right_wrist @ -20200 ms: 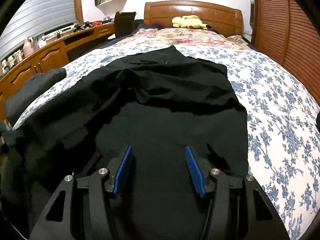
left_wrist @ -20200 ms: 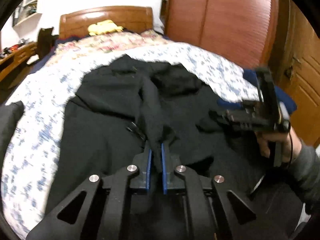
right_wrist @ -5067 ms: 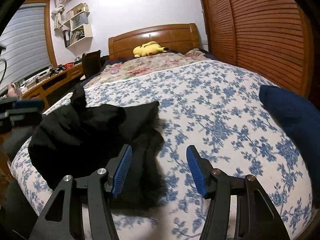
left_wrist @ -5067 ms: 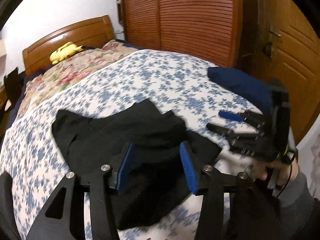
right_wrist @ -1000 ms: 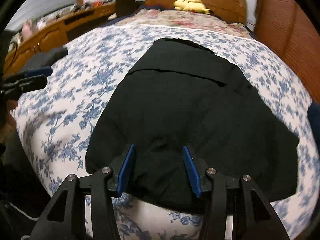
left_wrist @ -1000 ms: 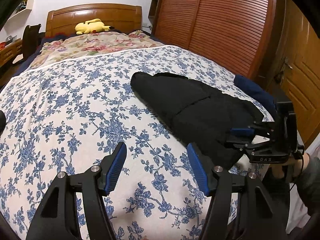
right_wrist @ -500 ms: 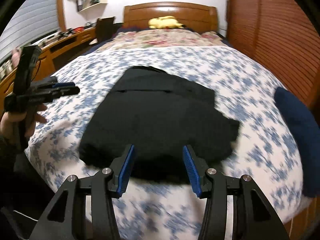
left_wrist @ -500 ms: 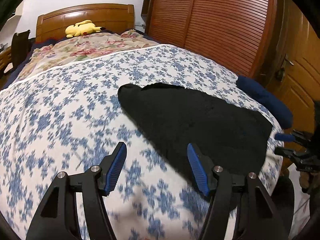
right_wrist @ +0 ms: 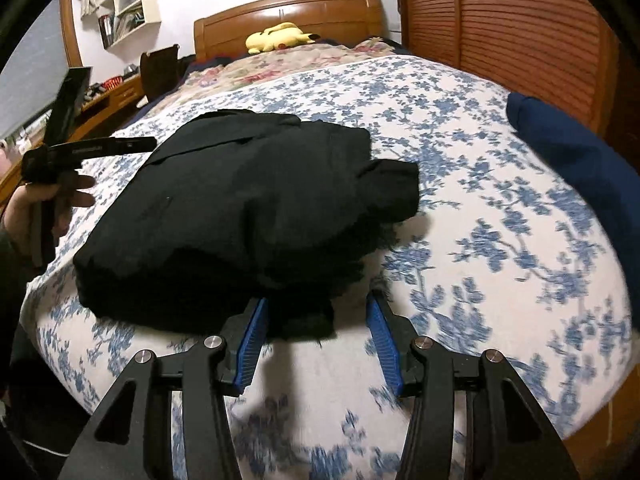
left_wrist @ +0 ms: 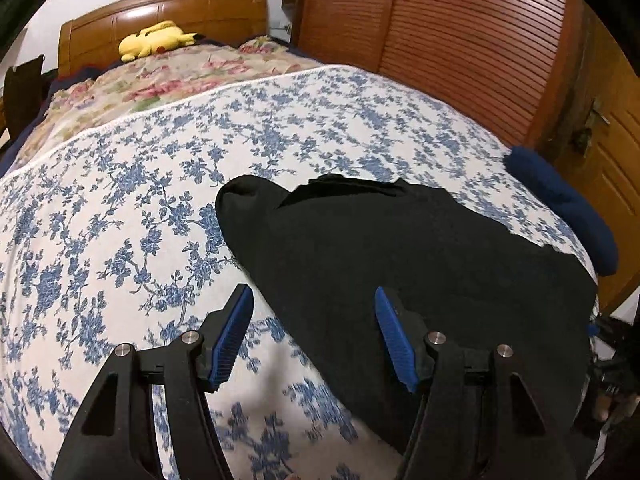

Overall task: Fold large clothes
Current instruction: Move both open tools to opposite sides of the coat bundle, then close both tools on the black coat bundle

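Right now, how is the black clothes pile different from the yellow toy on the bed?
The black clothes are big, flat and folded near the foot of the bed; the yellow toy looks small and puffy, up by the headboard. The clothes are dark, the toy bright. Both lie on the bed, untouched.

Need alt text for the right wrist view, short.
A folded black garment lies on a blue-floral bedspread, with the open right tongs at its near edge. The left tongs are held at far left; a navy bundle sits at right.
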The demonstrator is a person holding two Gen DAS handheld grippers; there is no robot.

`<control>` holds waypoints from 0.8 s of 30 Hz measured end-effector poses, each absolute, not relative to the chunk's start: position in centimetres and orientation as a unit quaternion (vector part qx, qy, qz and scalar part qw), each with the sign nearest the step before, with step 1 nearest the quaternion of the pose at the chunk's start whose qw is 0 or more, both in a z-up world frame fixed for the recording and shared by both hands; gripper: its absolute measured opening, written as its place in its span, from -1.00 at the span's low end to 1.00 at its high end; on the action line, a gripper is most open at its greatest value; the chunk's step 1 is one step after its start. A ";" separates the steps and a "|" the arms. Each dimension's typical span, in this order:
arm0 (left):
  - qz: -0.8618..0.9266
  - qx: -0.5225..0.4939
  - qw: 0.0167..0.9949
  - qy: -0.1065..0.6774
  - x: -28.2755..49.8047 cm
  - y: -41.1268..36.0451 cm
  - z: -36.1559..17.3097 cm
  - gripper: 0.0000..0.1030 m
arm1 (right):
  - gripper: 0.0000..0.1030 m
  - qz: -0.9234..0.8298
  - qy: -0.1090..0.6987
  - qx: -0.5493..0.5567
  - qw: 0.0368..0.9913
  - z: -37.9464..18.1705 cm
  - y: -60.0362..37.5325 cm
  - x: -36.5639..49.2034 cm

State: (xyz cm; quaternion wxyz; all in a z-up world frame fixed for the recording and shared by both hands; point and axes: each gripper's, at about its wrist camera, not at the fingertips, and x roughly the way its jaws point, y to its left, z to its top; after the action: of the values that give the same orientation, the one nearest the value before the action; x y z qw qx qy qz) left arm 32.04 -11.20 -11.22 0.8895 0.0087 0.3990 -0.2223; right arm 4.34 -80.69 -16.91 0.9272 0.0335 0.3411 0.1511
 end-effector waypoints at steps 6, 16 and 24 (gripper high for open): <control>-0.207 0.008 0.892 0.402 34.7 -11.4 -11.7 0.24 | 0.00 0.156 0.329 0.025 0.931 -18.2 -80.5 5.4; -0.185 0.018 0.889 0.419 38.7 -11.7 -13.8 0.52 | 0.00 0.157 0.310 0.014 0.938 -18.9 -80.1 5.2; -0.193 0.016 0.890 0.412 39.6 -12.2 -14.1 0.53 | 0.01 0.150 0.319 0.012 0.936 -18.7 -79.8 5.3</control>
State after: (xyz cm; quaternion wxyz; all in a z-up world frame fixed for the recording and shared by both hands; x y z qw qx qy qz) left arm 39.64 -12.20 -14.15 0.8903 0.0165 0.4121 -0.1931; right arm 5.28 -79.80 -18.68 0.9358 0.0125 0.3187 0.1505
